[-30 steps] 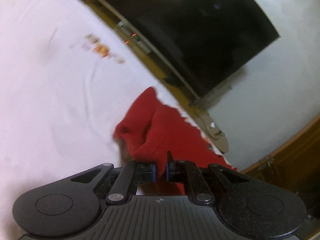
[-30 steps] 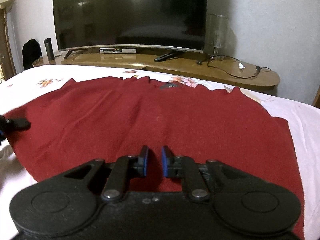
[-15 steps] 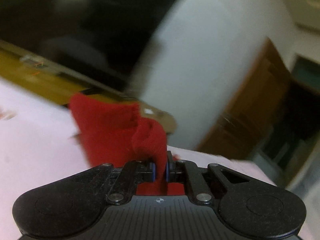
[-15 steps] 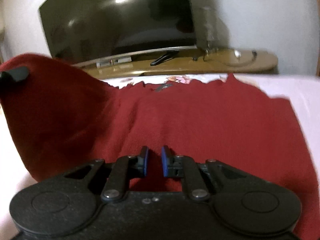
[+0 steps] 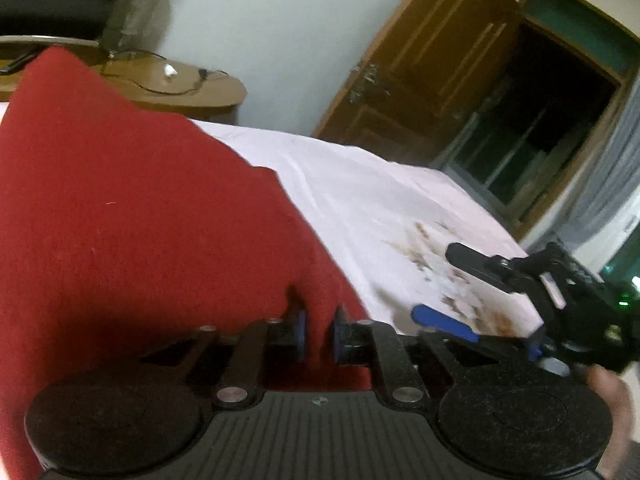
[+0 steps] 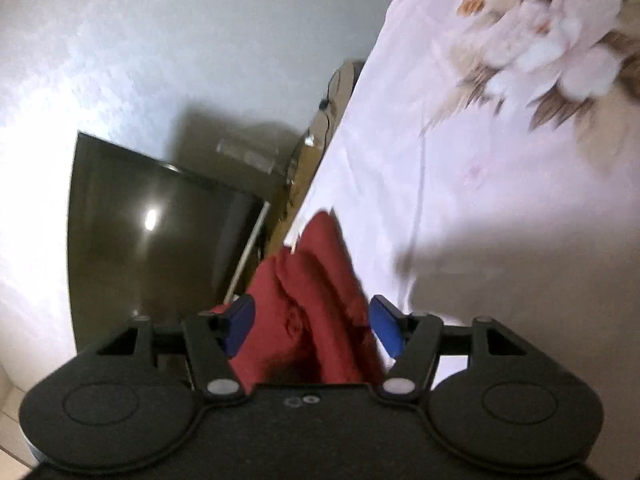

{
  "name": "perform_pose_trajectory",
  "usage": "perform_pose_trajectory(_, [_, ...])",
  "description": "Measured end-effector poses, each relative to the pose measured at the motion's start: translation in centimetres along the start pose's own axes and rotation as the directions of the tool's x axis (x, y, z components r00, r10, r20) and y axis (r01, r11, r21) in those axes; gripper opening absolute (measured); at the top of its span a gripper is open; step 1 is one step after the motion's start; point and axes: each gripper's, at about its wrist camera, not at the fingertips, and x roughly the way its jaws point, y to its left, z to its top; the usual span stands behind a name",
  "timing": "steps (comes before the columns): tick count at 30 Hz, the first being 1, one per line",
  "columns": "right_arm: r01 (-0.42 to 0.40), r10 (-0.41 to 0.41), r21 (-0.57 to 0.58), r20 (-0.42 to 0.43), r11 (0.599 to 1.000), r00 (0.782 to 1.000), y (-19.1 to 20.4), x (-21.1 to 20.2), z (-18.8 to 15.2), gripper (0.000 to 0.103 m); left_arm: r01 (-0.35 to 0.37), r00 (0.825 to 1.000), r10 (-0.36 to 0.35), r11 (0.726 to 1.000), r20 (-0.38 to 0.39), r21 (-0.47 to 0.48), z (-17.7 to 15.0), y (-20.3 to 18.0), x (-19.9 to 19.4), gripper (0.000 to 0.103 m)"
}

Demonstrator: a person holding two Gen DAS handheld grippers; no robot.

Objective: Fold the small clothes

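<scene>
A red knitted garment (image 5: 132, 216) fills the left of the left wrist view, lying doubled over on the white bed sheet (image 5: 360, 200). My left gripper (image 5: 319, 332) is opening its jaws; a fold of the red cloth still stands between the blue pads, which no longer pinch it. In the right wrist view, which is rolled on its side and blurred, my right gripper (image 6: 314, 324) is opening wide. A bunched edge of the red garment (image 6: 316, 280) lies loose between its fingers. The right gripper (image 5: 454, 292) also shows low at the right of the left wrist view, held by a hand.
The sheet has a floral print (image 6: 552, 48) beside the garment. Beyond the bed stand a wooden TV bench (image 5: 188, 88) with cables and a dark television (image 6: 152, 232). A brown door (image 5: 440, 60) and a dark doorway are at the right.
Both grippers swept sideways across the bed and rolled, carrying the red cloth's edge over onto itself. Their jaws, pinched on the cloth before, have now parted, the right one widely.
</scene>
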Motion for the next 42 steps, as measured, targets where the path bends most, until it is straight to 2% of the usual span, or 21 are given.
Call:
perform_pose_trajectory(1, [-0.01, 0.01, 0.0, 0.001, 1.0, 1.0, -0.1, -0.4, 0.1, 0.064, 0.037, 0.999, -0.037, 0.999, 0.003, 0.012, 0.2, -0.2, -1.1, 0.052])
perform_pose_trajectory(3, [-0.029, 0.029, -0.003, -0.019, 1.0, 0.999, 0.1, -0.6, -0.2, 0.064, 0.075, 0.996, -0.077, 0.996, 0.051, 0.056, 0.9, -0.7, -4.0, 0.067])
perform_pose_trajectory(6, [-0.084, 0.082, -0.024, -0.093, 0.996, 0.992, 1.1, 0.1, -1.2, 0.064, 0.062, 0.99, -0.068, 0.997, 0.124, 0.047, 1.3, 0.6, -8.7, 0.067])
perform_pose_trajectory(8, [-0.112, 0.105, -0.041, -0.156, 0.993, 0.982, 2.2, 1.2, -2.0, 0.064, -0.034, 0.981, 0.039, 0.999, 0.189, -0.029, 1.1, 3.2, -11.1, 0.067])
perform_pose_trajectory(9, [-0.121, 0.111, -0.045, -0.18, 0.992, 0.977, 2.6, 1.7, -2.4, 0.064, -0.103, 0.972, 0.119, 0.991, 0.204, -0.087, 1.1, 4.8, -11.9, 0.067])
perform_pose_trajectory(11, [-0.114, 0.098, -0.055, -0.233, 0.992, 0.968, 3.4, 3.0, -3.1, 0.064, -0.194, 0.951, 0.236, 0.958, 0.197, -0.213, 0.5, 7.8, -13.3, 0.067])
perform_pose_trajectory(13, [-0.074, 0.053, -0.065, -0.277, 0.995, 0.959, 3.8, 4.6, -3.5, 0.064, -0.262, 0.935, 0.312, 0.929, 0.17, -0.263, -0.2, 8.8, -13.5, 0.067])
perform_pose_trajectory(17, [-0.064, 0.04, -0.07, -0.301, 0.995, 0.953, 4.5, 6.5, -3.5, 0.064, -0.316, 0.923, 0.361, 0.908, 0.13, -0.277, -1.6, 8.9, -13.2, 0.067])
perform_pose_trajectory(20, [-0.072, 0.04, -0.096, -0.303, 0.993, 0.952, 5.5, 8.0, -3.1, 0.062, -0.367, 0.896, 0.427, 0.867, 0.123, -0.338, -1.5, 9.8, -12.2, 0.067])
perform_pose_trajectory(22, [-0.045, 0.0, -0.133, -0.322, 0.99, 0.947, 6.2, 9.3, -3.0, 0.055, -0.342, 0.899, 0.418, 0.858, 0.132, -0.384, -0.8, 10.6, -11.3, 0.067])
perform_pose_trajectory(24, [-0.03, -0.029, -0.173, -0.332, 0.984, 0.943, 6.6, 10.4, -3.1, 0.052, -0.359, 0.889, 0.435, 0.856, 0.141, -0.373, -0.2, 10.5, -9.9, 0.067])
perform_pose_trajectory(27, [-0.039, -0.03, -0.192, -0.345, 0.981, 0.938, 7.5, 11.9, -3.2, 0.055, -0.374, 0.89, 0.442, 0.851, 0.117, -0.369, 1.1, 10.8, -8.2, 0.067])
perform_pose_trajectory(29, [-0.047, -0.027, -0.206, -0.342, 0.977, 0.939, 7.7, 12.5, -3.3, 0.037, -0.398, 0.892, 0.447, 0.847, 0.067, -0.353, 1.2, 10.8, -7.5, 0.067])
perform_pose_trajectory(30, [-0.041, -0.04, -0.219, -0.35, 0.975, 0.936, 7.9, 12.8, -3.4, 0.019, -0.395, 0.895, 0.443, 0.848, 0.061, -0.355, 1.2, 10.9, -7.2, 0.067])
perform_pose_trajectory(31, [-0.029, -0.06, -0.236, -0.361, 0.971, 0.931, 7.9, 13.1, -3.6, 0.014, -0.387, 0.897, 0.437, 0.849, 0.063, -0.36, 1.1, 11.0, -7.4, 0.067])
perform_pose_trajectory(32, [-0.014, -0.088, -0.269, -0.362, 0.963, 0.928, 8.2, 13.2, -3.7, 0.013, -0.385, 0.898, 0.434, 0.85, 0.065, -0.36, 1.1, 11.0, -7.6, 0.067])
perform_pose_trajectory(34, [-0.029, -0.101, -0.363, -0.335, 0.931, 0.937, 9.7, 12.5, -4.1, 0.011, -0.39, 0.893, 0.441, 0.857, 0.087, -0.338, 1.3, 10.5, -7.8, 0.067])
perform_pose_trajectory(37, [-0.095, -0.046, -0.475, -0.277, 0.875, 0.96, 12.7, 9.7, -4.5, 0.01, -0.368, 0.897, 0.418, 0.885, 0.14, -0.286, 1.6, 9.0, -7.8, 0.067])
perform_pose_trajectory(39, [-0.096, -0.034, -0.525, -0.233, 0.846, 0.972, 14.1, 8.0, -4.5, 0.01, -0.368, 0.9, 0.408, 0.9, 0.152, -0.235, 2.0, 7.7, -7.1, 0.067])
perform_pose_trajectory(42, [-0.045, -0.062, -0.534, -0.18, 0.845, 0.982, 13.2, 6.3, -4.2, 0.01, -0.431, 0.892, 0.446, 0.889, 0.072, -0.156, 2.2, 6.5, -5.0, 0.067])
